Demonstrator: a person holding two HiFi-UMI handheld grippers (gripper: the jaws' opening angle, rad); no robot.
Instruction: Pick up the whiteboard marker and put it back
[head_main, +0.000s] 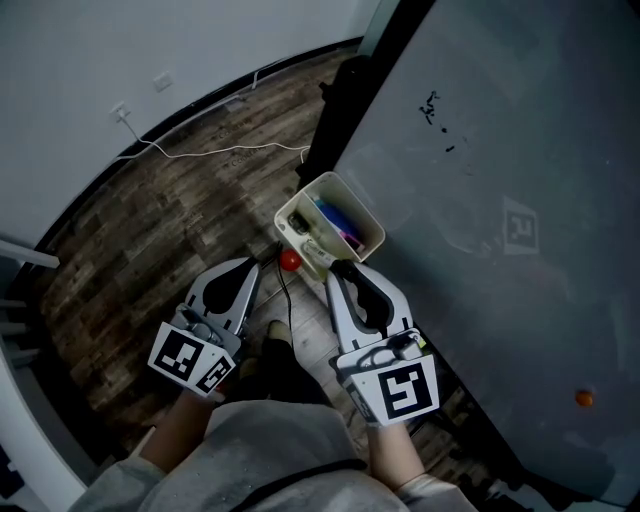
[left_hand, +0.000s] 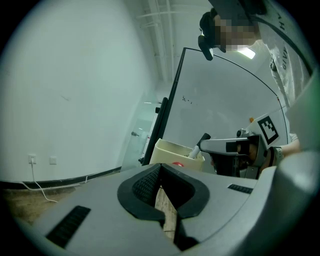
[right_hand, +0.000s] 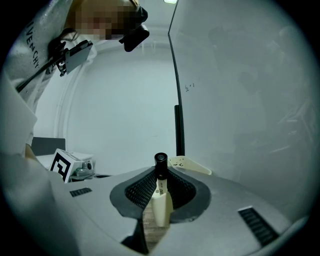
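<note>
My right gripper (head_main: 341, 268) is shut on the whiteboard marker (right_hand: 160, 192), which has a white body and a black cap. The marker stands upright between the pads, cap upward. In the left gripper view the marker (left_hand: 201, 143) sticks out of the right gripper (left_hand: 207, 145) just over the cream tray (left_hand: 172, 150). That tray (head_main: 345, 190) hangs at the lower edge of the whiteboard (head_main: 500, 200) and holds other markers, blue and pink. My left gripper (head_main: 254, 270) hovers beside the tray to its left, shut with nothing in it.
A small red round thing (head_main: 289, 260) sits at the tray's near side. The whiteboard's black frame post (head_main: 335, 110) rises behind the tray. A white cable (head_main: 220, 152) runs over the wooden floor to a wall socket (head_main: 120, 112). An orange dot (head_main: 583, 398) sticks on the board.
</note>
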